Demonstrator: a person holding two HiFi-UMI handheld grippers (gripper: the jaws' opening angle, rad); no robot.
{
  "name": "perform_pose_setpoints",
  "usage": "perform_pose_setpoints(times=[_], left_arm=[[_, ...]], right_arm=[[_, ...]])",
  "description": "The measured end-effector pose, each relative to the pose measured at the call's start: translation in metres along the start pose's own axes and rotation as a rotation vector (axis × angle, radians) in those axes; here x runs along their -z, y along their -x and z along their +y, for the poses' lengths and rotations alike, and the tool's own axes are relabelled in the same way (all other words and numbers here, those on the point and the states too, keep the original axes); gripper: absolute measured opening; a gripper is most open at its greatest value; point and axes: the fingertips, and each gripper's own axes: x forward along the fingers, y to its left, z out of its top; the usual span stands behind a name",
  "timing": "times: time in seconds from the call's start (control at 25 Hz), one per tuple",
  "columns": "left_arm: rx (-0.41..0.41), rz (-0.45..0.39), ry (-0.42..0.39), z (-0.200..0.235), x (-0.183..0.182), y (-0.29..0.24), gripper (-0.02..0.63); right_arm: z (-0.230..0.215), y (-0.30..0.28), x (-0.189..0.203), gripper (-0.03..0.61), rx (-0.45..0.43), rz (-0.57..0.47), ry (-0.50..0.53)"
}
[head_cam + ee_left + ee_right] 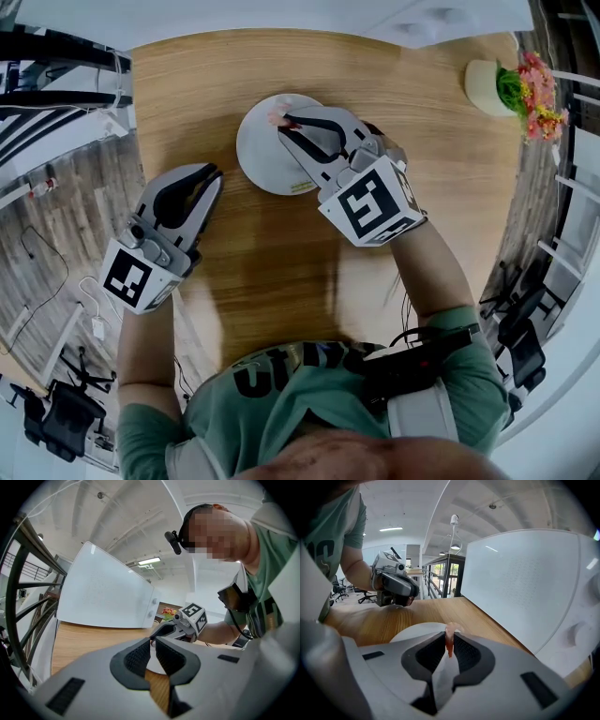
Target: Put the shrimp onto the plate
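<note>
A round white plate [261, 155] lies on the wooden table [281, 272], a little past the middle. My right gripper [284, 123] hovers over the plate's far part, shut on a small pinkish-orange shrimp [277, 119]. In the right gripper view the shrimp [449, 641] stands pinched between the dark pads, with the plate [412, 632] just below. My left gripper [214, 178] hangs to the left of the plate, apart from it, its jaws together with nothing between them. From the left gripper view the right gripper [156, 635] shows beyond the left gripper's closed tips [153, 649].
A pale pot of pink and yellow flowers [511, 89] stands at the table's far right. A white panel [525, 583] stands close behind the table's far edge. Left of the table edge are a dark railing [18, 597] and wood floor.
</note>
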Motion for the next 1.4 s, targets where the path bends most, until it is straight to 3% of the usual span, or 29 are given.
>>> perform_pose_setpoints(times=[0.4,0.52,0.6,0.64,1.4], left_arm=[[0.014,-0.004,0.009,-0.002,0.004,-0.002,0.04],[0.016,-0.003,0.007,-0.002,0.004,-0.002,0.04],[0.016,-0.004,0.007,-0.002,0.004,-0.002,0.04],[0.017,-0.006,0.008,-0.002,0.004,-0.002,0.04],[0.024,-0.01,0.01,-0.006,0.004,-0.001,0.04]], right_arm=[[0.0,-0.003,0.002,0.055,0.02,0.051,0.002],[0.002,-0.005,0.001,0.062,-0.006,0.007,-0.018],[0.006,-0.007,-0.006,0.229,-0.045,-0.047,-0.039],[0.007,-0.006,-0.008,0.261,-0.051,-0.061,-0.043],[0.004,-0.004,-0.01,0.261,-0.016,-0.068,-0.046]])
